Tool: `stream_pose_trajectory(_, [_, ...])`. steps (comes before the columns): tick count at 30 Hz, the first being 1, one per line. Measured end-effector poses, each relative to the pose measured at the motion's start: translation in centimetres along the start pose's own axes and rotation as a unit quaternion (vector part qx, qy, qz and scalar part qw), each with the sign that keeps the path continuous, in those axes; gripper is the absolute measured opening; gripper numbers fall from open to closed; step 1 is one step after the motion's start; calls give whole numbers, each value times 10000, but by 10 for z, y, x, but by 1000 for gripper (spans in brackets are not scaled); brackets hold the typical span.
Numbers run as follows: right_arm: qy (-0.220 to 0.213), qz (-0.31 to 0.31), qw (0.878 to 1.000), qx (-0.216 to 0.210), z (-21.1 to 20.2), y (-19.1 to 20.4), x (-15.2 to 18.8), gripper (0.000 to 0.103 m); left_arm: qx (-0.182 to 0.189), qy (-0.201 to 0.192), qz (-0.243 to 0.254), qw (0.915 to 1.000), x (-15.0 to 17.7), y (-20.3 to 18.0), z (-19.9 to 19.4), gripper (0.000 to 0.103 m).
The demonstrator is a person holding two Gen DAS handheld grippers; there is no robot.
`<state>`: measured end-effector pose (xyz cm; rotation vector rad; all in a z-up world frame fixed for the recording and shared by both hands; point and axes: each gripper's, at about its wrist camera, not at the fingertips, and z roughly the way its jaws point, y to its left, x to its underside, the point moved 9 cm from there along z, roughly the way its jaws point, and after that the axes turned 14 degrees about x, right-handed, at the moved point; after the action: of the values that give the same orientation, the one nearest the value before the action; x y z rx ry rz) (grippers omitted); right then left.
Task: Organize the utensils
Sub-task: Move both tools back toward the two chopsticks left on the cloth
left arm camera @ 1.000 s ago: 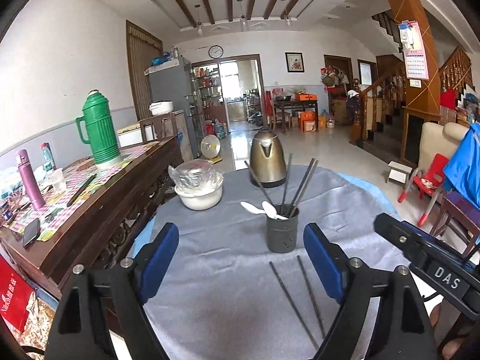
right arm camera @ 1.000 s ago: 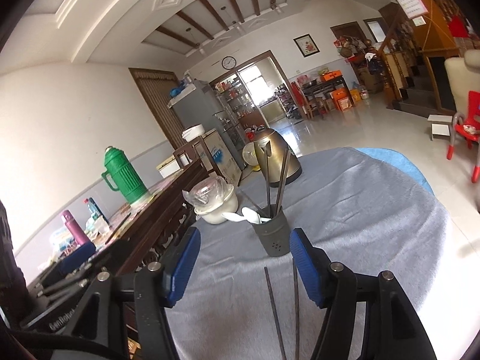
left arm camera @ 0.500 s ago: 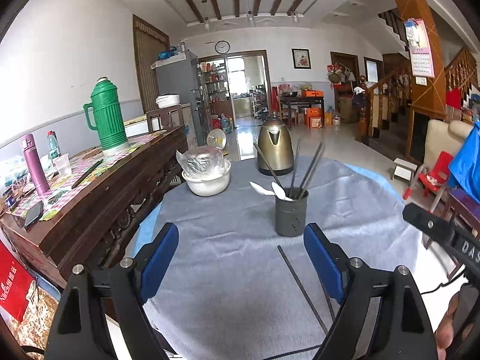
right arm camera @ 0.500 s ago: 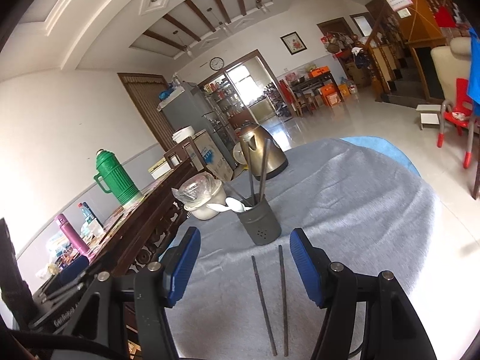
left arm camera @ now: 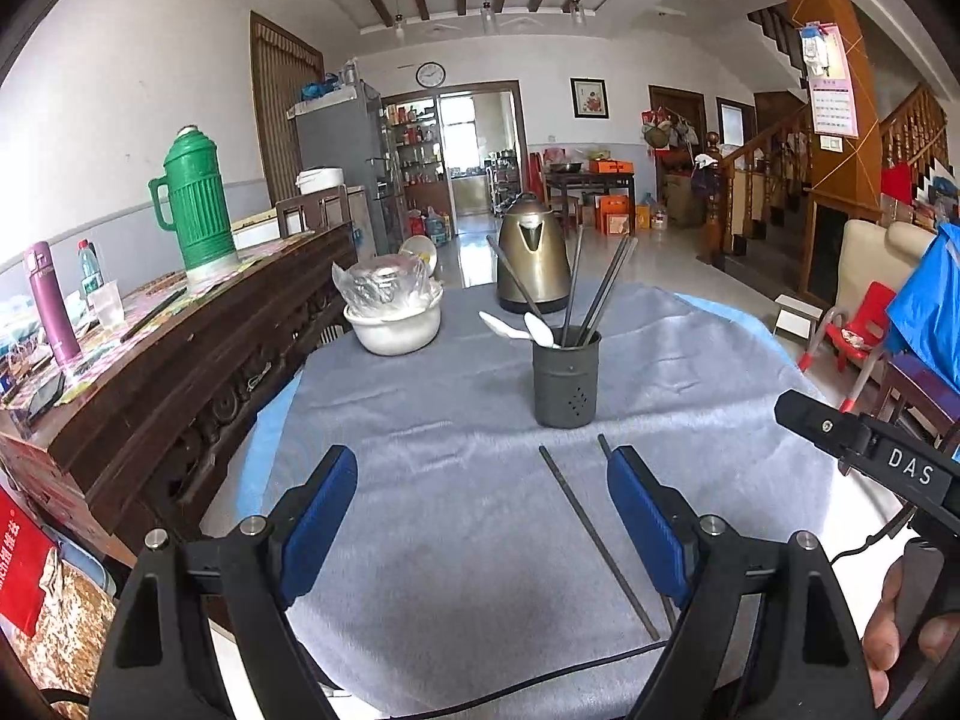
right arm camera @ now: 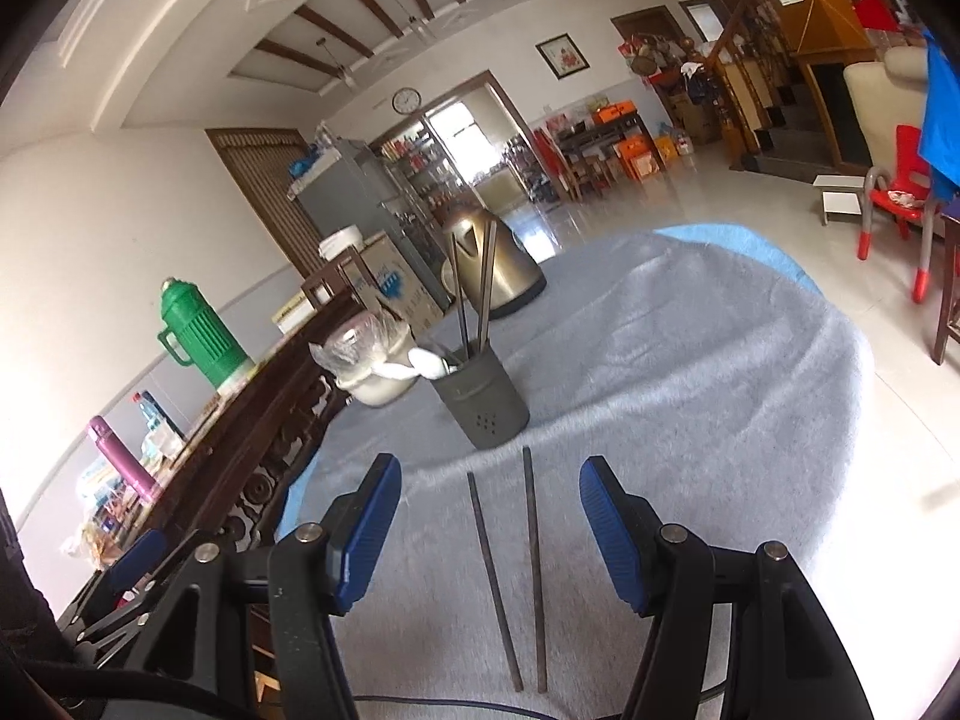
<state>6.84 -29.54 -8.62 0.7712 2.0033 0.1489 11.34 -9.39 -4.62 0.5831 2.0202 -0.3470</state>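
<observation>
Round table w/ grey-blue fleece cloth fills the lower part of both views; a long dark carved wooden sideboard runs along its left edge. On the sideboard: ribbed green plastic thermos jug and, nearer the camera, a slim purple flask.

At the far side of the table stands a bronze-coloured metal kettle, w/ a white bowl covered in clear plastic wrap to its left, apart from it.

Left gripper: blue-padded fingers spread wide, nothing between them, hovering over bare cloth. Right gripper: also wide open, empty, both loose chopsticks lying on the cloth in the gap between its pads w/o touching either.

Dark grey perforated cylindrical utensil holder sits upright mid-table, in front of the kettle. It holds several dark chopsticks leaning out the top, plus white ceramic spoons poking out to the left.

Two loose dark metal chopsticks lie nearly parallel, close together but not touching, far ends just short of the holder's base. In the left wrist view one is partly hidden behind the right-hand blue pad.
</observation>
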Motion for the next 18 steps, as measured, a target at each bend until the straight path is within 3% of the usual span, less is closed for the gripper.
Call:
stream_pose_trajectory(7, [81, -174, 9998, -10, 6, 11, 10, 66, -86, 202, -219, 9995, 13, 16, 10, 86])
stream_pose_trajectory(18, [142, -189, 9997, -11, 11, 10, 13, 66, -231, 354, -62, 9991, 23, 13, 16, 86])
